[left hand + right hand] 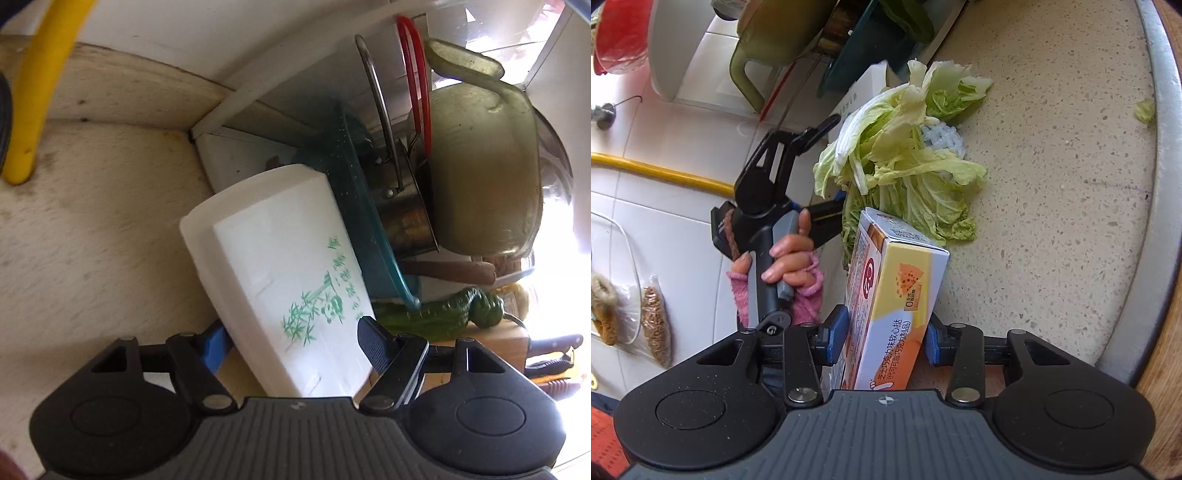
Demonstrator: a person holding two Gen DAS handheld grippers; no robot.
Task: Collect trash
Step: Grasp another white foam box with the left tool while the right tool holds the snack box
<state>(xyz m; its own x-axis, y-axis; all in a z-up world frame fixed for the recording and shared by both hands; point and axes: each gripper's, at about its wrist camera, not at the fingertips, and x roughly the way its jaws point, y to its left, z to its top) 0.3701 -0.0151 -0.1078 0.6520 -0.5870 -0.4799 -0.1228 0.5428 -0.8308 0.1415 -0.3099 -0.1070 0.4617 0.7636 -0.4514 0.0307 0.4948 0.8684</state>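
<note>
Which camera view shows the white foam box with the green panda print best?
The left wrist view: the foam box fills its centre, print visible, between the left gripper fingers. The right wrist view shows only a white corner behind the cabbage leaves.

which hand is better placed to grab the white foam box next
Left: its hand-held gripper already straddles the white foam box, jaws open. The right hand-held gripper has the yellow snack carton between its pads.
</note>
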